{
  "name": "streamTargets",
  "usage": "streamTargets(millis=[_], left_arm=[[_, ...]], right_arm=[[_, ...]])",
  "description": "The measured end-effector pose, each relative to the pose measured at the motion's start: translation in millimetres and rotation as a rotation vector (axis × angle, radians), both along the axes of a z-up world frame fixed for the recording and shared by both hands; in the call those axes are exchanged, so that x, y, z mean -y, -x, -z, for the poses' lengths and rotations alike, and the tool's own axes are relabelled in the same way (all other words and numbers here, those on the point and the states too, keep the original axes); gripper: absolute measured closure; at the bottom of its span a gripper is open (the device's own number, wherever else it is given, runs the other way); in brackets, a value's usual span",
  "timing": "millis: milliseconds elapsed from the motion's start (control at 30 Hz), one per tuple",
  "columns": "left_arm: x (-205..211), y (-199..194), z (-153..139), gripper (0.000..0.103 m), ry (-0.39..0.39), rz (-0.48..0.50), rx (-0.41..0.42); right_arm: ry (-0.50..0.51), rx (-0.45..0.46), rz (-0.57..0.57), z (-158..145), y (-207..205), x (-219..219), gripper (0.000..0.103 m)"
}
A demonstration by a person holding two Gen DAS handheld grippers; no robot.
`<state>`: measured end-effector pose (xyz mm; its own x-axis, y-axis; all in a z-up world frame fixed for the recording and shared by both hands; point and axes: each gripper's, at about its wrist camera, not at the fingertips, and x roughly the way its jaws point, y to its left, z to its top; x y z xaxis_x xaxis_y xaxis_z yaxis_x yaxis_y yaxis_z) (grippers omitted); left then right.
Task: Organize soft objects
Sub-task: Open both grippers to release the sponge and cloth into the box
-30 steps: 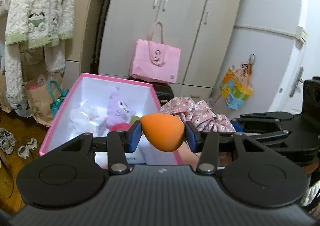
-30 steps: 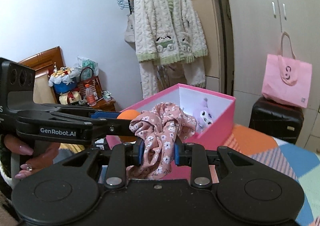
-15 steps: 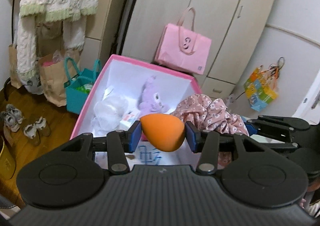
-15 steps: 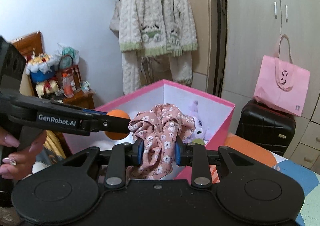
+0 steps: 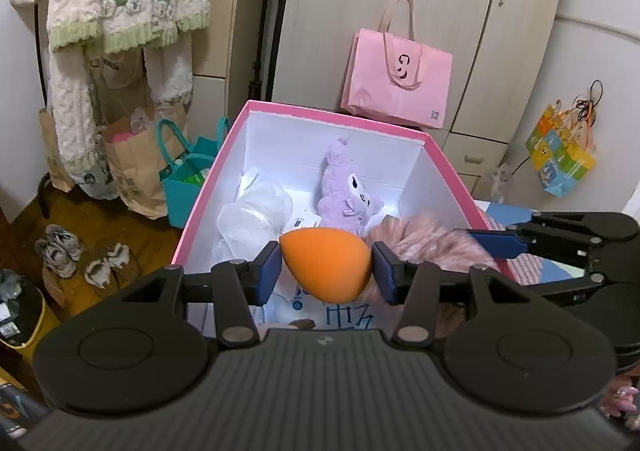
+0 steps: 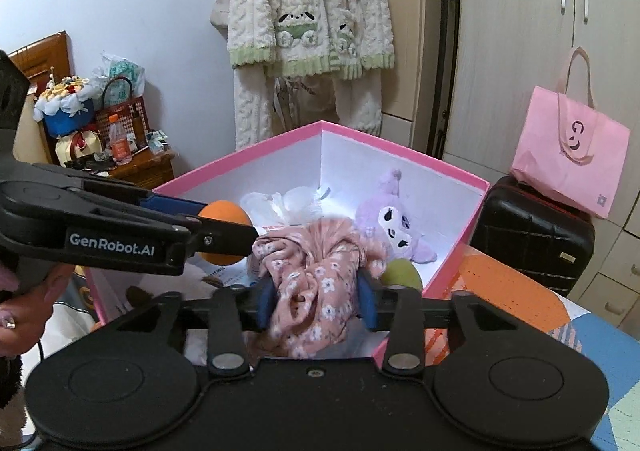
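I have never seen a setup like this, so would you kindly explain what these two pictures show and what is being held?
There is no robot here: a person holds a hand-operated claw in each hand, and each claw carries a wide-angle camera looking along its two fingers. One picture comes from the left claw, the other from the right claw. Both hover over an open pink box, which holds a purple plush toy and some white items. Between the left claw's pads is an orange egg-shaped sponge; between the right's, a pink floral cloth. Both sets of jaws have just been opening, so the two things seem to be on their way into the box.
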<state>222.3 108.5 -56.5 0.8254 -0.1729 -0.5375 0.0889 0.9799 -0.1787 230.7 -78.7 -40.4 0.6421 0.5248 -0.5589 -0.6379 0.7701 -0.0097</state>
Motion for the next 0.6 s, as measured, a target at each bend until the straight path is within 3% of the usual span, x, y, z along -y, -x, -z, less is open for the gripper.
streamTargets(millis=[167,400,600], left_arm=[[3.1,8.0,-5.9,0.039,0.014,0.026,0.010],[2.7,25.1,-15.8,0.028,0.038,0.034,0.019],[10.1,44.7,-27.2,0.023,-0.012,0.035,0.046]], right_arm=[[-0.031,0.010,0.012,-6.5,5.8,10.6,0.051],[-0.067,0.070,0.035,-24.0,29.7,31.9,0.048],[-0.074,0.099,0.046,-29.4,50.6,47.1,0.044]])
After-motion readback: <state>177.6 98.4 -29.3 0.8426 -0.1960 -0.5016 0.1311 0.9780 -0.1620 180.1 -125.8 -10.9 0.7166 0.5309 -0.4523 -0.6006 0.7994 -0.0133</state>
